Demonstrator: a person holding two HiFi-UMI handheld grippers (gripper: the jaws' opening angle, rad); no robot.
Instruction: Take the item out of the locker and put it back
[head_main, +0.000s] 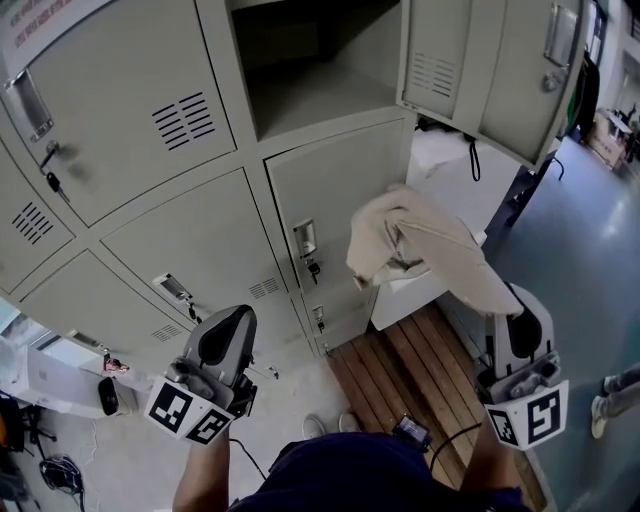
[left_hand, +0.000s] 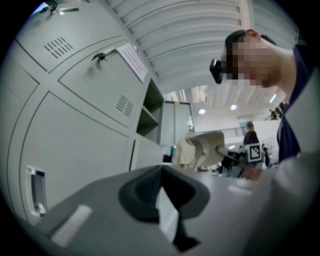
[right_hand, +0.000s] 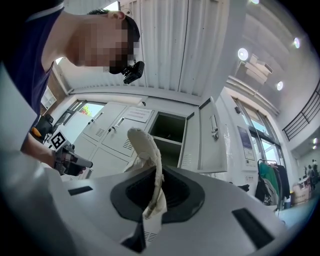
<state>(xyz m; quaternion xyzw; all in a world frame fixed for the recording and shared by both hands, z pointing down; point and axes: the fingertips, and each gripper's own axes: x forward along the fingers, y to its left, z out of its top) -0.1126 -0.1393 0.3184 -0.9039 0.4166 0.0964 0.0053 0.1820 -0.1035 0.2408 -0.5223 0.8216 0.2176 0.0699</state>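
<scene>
Closest in, the person's dark top (head_main: 370, 480) fills the bottom centre of the head view, with both arms reaching up the frame. At lower left, the left tool (head_main: 228, 325) points at the closed grey doors; its own view shows its jaws pressed together with nothing between them. At lower right, the right tool (head_main: 517, 315) is pinching one end of a beige cloth (head_main: 420, 245). In the right gripper view the fabric runs up out of the jaws in a narrow curved fold.

In the head view the cloth hangs bunched at centre right, outside the locker (head_main: 180, 240). It is in front of a closed door with a key (head_main: 313, 268) in its lock, below and a little right of the open compartment (head_main: 310, 70) at top centre. That compartment's door (head_main: 480, 70) stands swung out at upper right. Wooden slats (head_main: 400, 370) cover the floor below the cloth.
</scene>
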